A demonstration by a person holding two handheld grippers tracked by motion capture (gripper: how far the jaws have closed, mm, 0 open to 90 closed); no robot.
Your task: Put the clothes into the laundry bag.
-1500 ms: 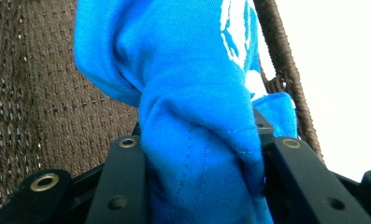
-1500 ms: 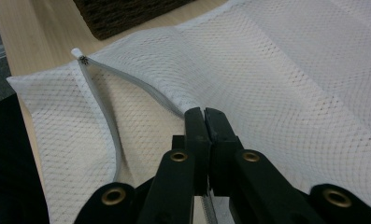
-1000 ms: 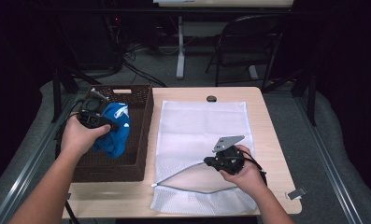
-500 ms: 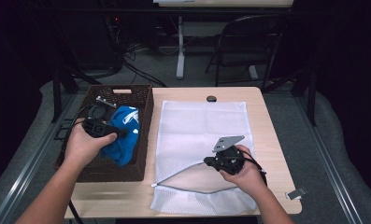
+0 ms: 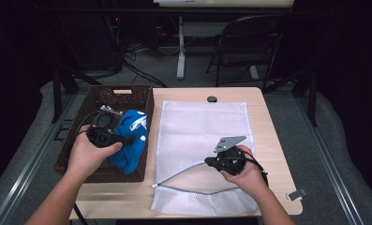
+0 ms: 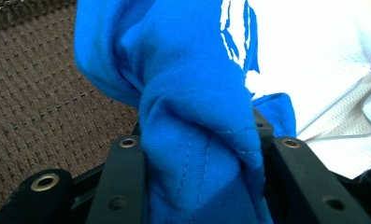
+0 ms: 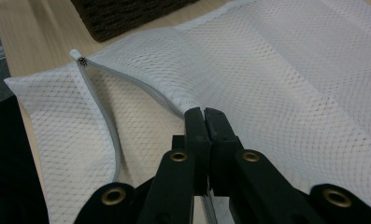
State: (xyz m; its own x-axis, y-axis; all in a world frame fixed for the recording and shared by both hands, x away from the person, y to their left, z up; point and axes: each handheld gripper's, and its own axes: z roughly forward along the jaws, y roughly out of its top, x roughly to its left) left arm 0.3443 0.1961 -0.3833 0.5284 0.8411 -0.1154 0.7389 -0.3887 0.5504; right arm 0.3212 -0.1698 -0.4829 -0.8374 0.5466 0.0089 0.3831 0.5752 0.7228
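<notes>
1. Dark brown woven rectangular basket (image 5: 71, 154), at the table's left; it lies under and behind the left gripper (image 5: 127, 139).
2. Left gripper: jaws clenched on a bunched bright blue cotton garment with white print (image 5: 130, 140). The garment hangs from the jaws over the basket's right wall, part of it apparently inside the basket, though that is hard to judge from the high view.
3. White mesh zip-up laundry bag (image 5: 202, 126), flat on the pale wooden table (image 5: 268, 117), to the right of the left gripper. Its grey zipper (image 7: 101, 116) is undone, the mouth gaping.
4. Right gripper (image 7: 205, 116): jaws pinched shut on the bag's upper mouth edge, lifting it.

Step in hand, as judged: carrying the garment from basket to bag. Next move calls for bringing the garment rightward into the held-open mouth, then releasing.
</notes>
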